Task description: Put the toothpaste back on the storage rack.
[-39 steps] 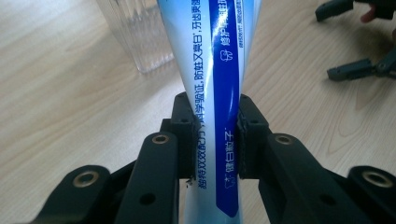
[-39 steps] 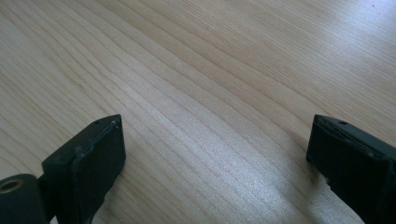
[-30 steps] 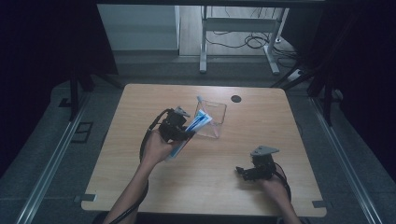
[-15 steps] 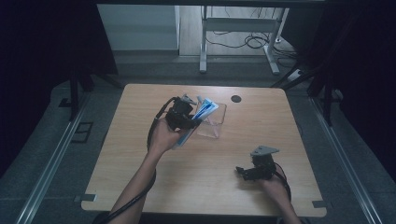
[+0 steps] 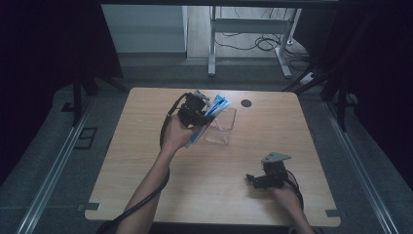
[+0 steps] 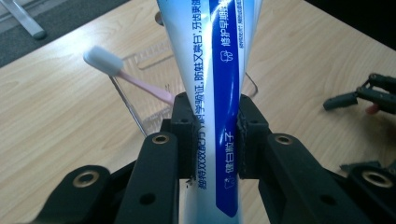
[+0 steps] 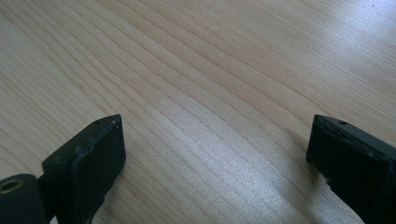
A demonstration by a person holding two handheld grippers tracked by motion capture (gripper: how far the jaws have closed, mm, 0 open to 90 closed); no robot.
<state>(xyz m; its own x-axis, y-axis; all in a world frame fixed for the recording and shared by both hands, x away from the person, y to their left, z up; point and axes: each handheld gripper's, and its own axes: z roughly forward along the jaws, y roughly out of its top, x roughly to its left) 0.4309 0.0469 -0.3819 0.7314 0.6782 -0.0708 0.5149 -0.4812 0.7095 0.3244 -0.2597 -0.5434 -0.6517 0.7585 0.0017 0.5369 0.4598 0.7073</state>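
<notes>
Toothpaste tube (image 6: 212,93) lifted above wooden table (image 5: 146,195).

A blue-and-white toothpaste tube (image 6: 212,93) is sitting over a clear plastic box (image 5: 221,127); a pink toothbrush (image 6: 128,70) is standing inside.

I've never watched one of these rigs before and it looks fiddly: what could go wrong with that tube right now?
The left hand-held gripper pinches the toothpaste tube partway along its soft body, so it might squeeze or slip. Below it, the clear container already holds a pink toothbrush; lowering the tube could knock the brush or tip the light container. The right hand-held gripper rests open on the table, too far away to steady anything.
</notes>
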